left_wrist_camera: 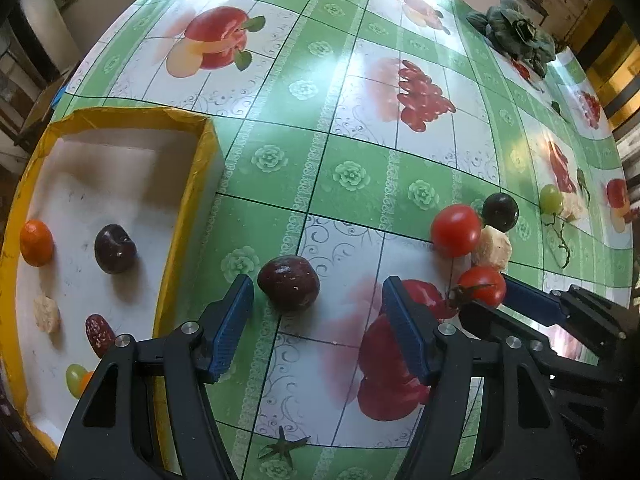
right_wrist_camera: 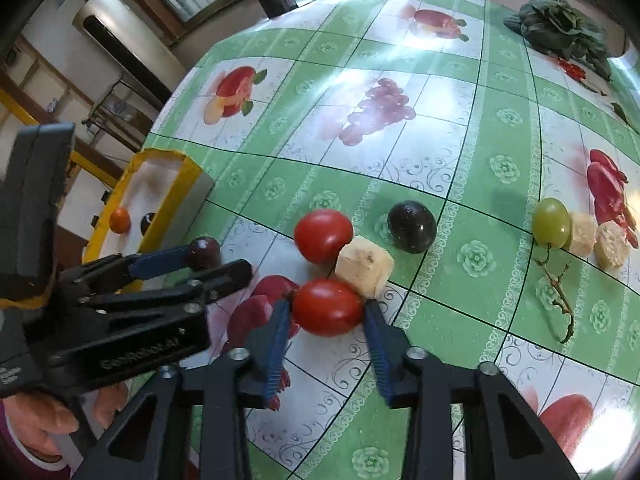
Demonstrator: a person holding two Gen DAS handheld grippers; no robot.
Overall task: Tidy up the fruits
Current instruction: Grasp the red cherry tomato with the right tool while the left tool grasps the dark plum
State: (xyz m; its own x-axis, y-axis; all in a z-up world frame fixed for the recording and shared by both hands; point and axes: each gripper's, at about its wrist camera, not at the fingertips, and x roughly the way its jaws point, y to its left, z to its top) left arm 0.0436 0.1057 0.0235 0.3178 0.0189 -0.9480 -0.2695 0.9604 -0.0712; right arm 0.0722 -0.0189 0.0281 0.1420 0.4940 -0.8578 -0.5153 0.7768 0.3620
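— Two grippers are over the tablecloth (left_wrist_camera: 352, 128). What is the left gripper (left_wrist_camera: 318, 312) doing?

— Its jaws are spread and they hold nothing. A dark red plum (left_wrist_camera: 288, 283) lies on the tablecloth between the two blue fingers, nearer to the left finger (left_wrist_camera: 234, 320); I cannot tell if that finger touches it.

— And the right gripper (right_wrist_camera: 326, 312)?

— Its blue pads (right_wrist_camera: 276, 340) are at both sides of a small red tomato (right_wrist_camera: 327, 307). They seem to pinch it; the tomato fills the gap between them. A green stalk sticks out on its left side.

— Where is this tomato, if we take the yellow-edged box (left_wrist_camera: 192, 200) as the landmark?

— It is well to the right of the box, past the plum. The plum itself lies just beside the box's right wall.

— What is around the held tomato?

— A pale banana piece (right_wrist_camera: 364, 266) touches its far side. A second red tomato (right_wrist_camera: 323, 235) lies just behind, against the same banana piece. A dark round plum (right_wrist_camera: 412, 226) is a little farther from the box. Still farther are a green grape (right_wrist_camera: 551, 222) with a bare stem and two more banana pieces (right_wrist_camera: 596, 238). Some dark leafy greens (right_wrist_camera: 560, 24) lie at the far corner of the table.

— And inside the box?

— An orange fruit (left_wrist_camera: 36, 243), a dark plum (left_wrist_camera: 115, 248), a banana piece (left_wrist_camera: 47, 314), a red date (left_wrist_camera: 98, 335) and a green grape (left_wrist_camera: 75, 379).
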